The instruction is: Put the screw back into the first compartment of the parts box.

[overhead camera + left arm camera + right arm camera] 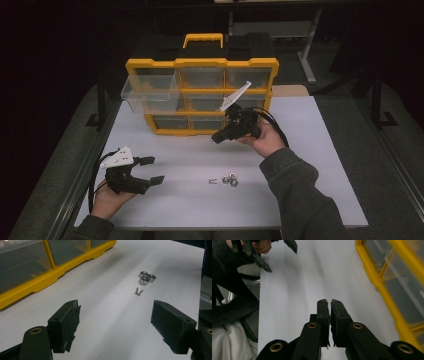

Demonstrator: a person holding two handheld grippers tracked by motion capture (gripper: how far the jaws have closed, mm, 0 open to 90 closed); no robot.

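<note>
A yellow organizer (200, 64) with clear drawers stands at the back of the white table; its top-left drawer (150, 92) is pulled out. Three steel nuts (230, 179) and two small screws (213, 181) lie on the table near the front. My right gripper (214, 140) is held in the air in front of the organizer, pointing left. Its jaws are shut (330, 302) and I see nothing between them. My left gripper (154, 170) rests low at the front left and stands wide open (115, 322), facing the nuts (146, 277) and screws (138, 291).
The organizer's yellow frame (384, 290) runs along the right of the right gripper view. In that view the other hand with its gripper (262, 250) is at the top left. The table's left edge (95, 170) lies close to the left hand.
</note>
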